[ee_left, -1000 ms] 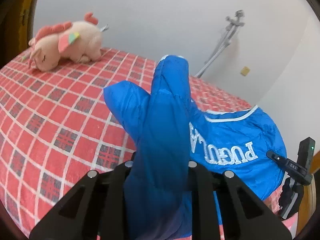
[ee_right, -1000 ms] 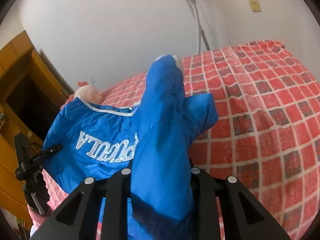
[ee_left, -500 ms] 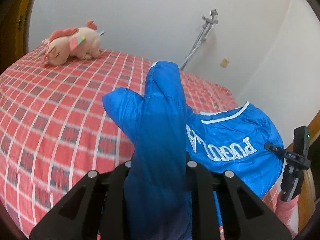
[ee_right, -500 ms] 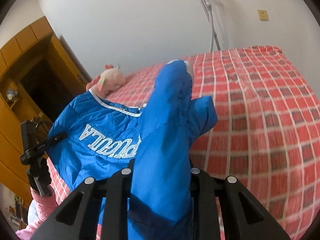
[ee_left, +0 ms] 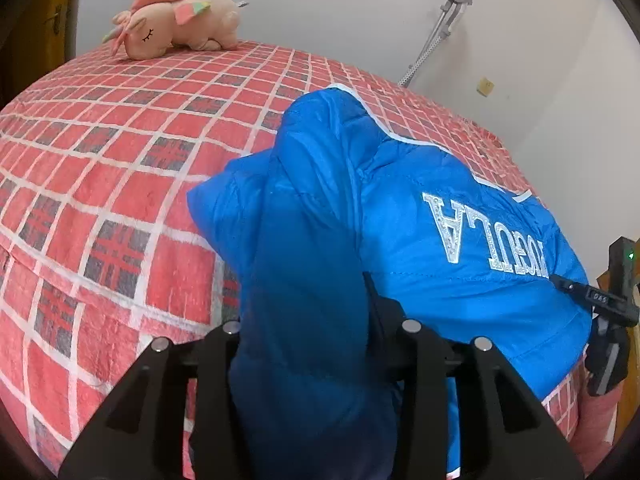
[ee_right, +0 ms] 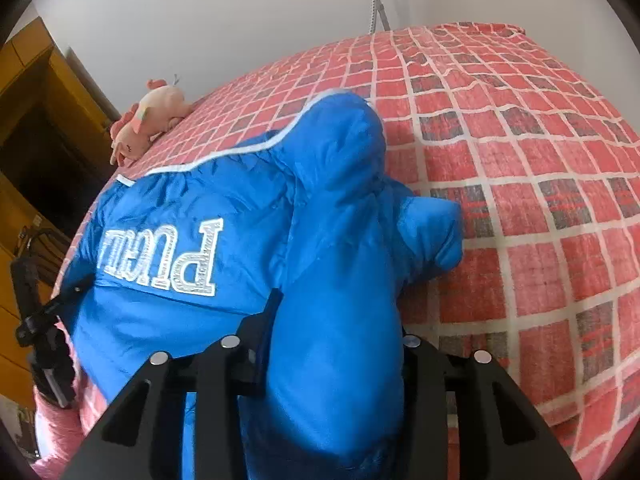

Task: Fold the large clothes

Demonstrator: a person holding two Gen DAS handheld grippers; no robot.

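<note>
Jacket (ee_left: pixel 460 248): blue, on bed (ee_left: pixel 120 200), spanning my left gripper (ee_left: pixel 316 344) and right gripper (ee_right: pixel 320 352); jaws just opening, a thick fold still between each. Long axis crosswise, both hands equally near.

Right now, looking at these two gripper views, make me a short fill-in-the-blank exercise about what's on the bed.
1. The puffy jacket between both grippers' fingers is ____ in colour.
2. The bedspread has a red ____ pattern.
3. The pink plush toy lies near the ____ behind the bed.
4. The jacket's silver lettering appears ____ to the cameras.

Missing words: blue; checked; wall; upside down
</note>
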